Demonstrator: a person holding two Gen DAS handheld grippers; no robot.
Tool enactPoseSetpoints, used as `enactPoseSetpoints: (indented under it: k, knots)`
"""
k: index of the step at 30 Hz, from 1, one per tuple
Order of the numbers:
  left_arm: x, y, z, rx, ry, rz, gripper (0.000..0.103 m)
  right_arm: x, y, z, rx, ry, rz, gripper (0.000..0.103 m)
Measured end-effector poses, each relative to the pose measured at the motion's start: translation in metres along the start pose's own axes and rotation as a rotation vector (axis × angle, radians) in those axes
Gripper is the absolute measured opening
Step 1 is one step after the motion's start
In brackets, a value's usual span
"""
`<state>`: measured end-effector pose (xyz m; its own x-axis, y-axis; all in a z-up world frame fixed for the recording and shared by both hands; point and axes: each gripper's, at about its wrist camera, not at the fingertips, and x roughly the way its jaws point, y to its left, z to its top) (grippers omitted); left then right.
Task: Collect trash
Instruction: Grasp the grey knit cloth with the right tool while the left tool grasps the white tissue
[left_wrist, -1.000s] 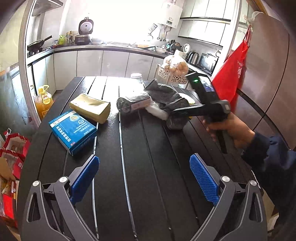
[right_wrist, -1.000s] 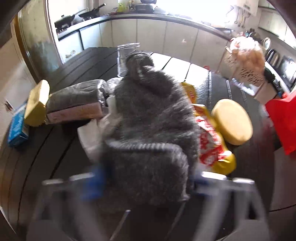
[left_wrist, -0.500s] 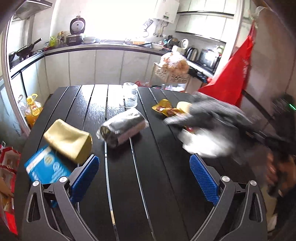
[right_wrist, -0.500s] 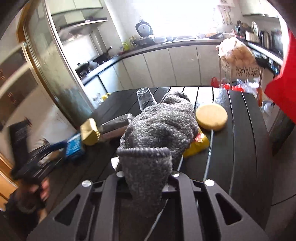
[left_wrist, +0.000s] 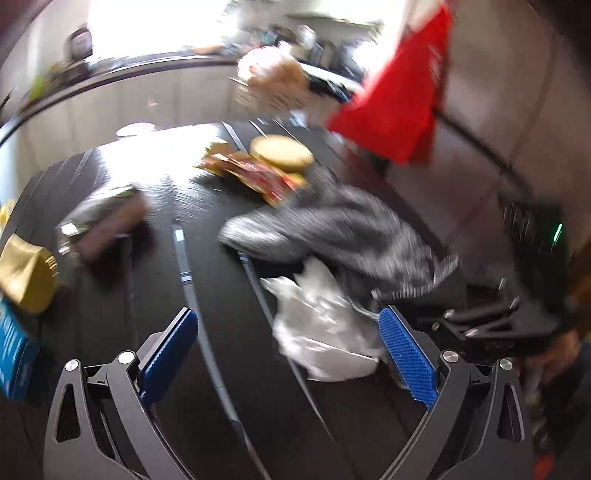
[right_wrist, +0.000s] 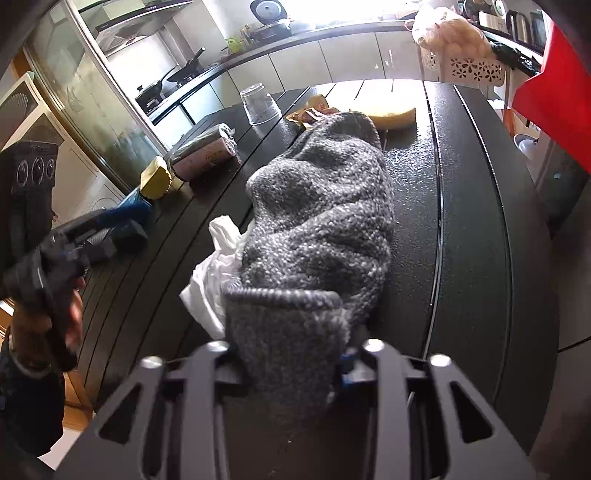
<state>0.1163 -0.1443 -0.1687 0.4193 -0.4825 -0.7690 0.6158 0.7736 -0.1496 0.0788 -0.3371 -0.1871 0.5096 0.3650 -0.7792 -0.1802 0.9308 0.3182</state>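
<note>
Black slatted table (right_wrist: 472, 206) (sock (right_wrist: 325, 206), tissue (right_wrist: 210, 284))

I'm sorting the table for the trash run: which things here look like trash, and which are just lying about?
Probably trash:
- crumpled white plastic bag
- red-and-yellow snack wrappers

Just lying about:
- grey knitted sock
- upturned glass
- blue box
- round yellow lid

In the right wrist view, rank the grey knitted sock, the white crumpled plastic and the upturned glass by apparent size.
1. Grey knitted sock, much the largest, though nearest the camera.
2. White crumpled plastic, partly hidden under it.
3. Upturned glass, smallest, but farthest.
</note>
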Motion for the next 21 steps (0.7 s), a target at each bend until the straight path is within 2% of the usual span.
enactPoseSetpoints:
  k: [1,2,6,7,8,9,11,12,13,14,16,17,18,21]
  knots:
    - [0.011,-0.009,0.000,0.044,0.026,0.011,0.095,0.000,0.001,-0.002,-0.009,-0.004,-0.012,0.062]
    - [0.018,-0.013,0.000,0.065,0.044,0.016,0.095,0.000,0.002,-0.003,-0.022,-0.007,-0.028,0.064]
    - [0.041,-0.017,-0.002,0.099,0.091,0.070,0.095,0.004,-0.005,-0.004,-0.020,-0.008,-0.042,0.066]
    - [0.045,-0.017,-0.003,0.098,0.099,0.057,0.095,0.006,-0.006,-0.003,-0.021,-0.007,-0.042,0.059]
    - [0.046,-0.017,-0.004,0.095,0.101,0.045,0.095,0.008,-0.007,-0.003,-0.022,-0.002,-0.033,0.046]
    - [0.048,-0.016,-0.004,0.093,0.100,0.035,0.095,0.010,-0.009,-0.002,-0.008,0.006,-0.016,0.017]
    - [0.052,-0.016,-0.005,0.099,0.095,0.014,0.093,0.008,-0.014,-0.002,0.018,-0.005,-0.001,0.016]
    - [0.054,-0.015,-0.005,0.099,0.095,0.006,0.085,0.004,-0.015,-0.003,0.019,-0.018,-0.004,0.016]
    - [0.057,-0.013,-0.005,0.092,0.095,0.002,0.070,-0.002,-0.016,-0.004,0.025,-0.035,0.001,0.016]
    - [0.056,-0.012,-0.005,0.092,0.078,0.018,0.063,-0.010,-0.019,-0.005,0.039,-0.054,0.016,0.016]
    - [0.056,-0.007,-0.003,0.070,0.063,0.032,0.032,-0.024,-0.026,-0.006,0.067,-0.081,0.045,0.017]
    - [0.056,-0.005,-0.001,0.052,0.058,0.028,0.028,-0.029,-0.029,-0.006,0.077,-0.090,0.052,0.017]
    - [0.057,-0.004,0.000,0.044,0.060,0.020,0.018,-0.035,-0.033,-0.007,0.087,-0.098,0.056,0.018]
    - [0.056,-0.006,-0.001,0.047,0.056,0.012,0.013,-0.059,-0.040,-0.013,0.104,-0.144,0.036,0.018]
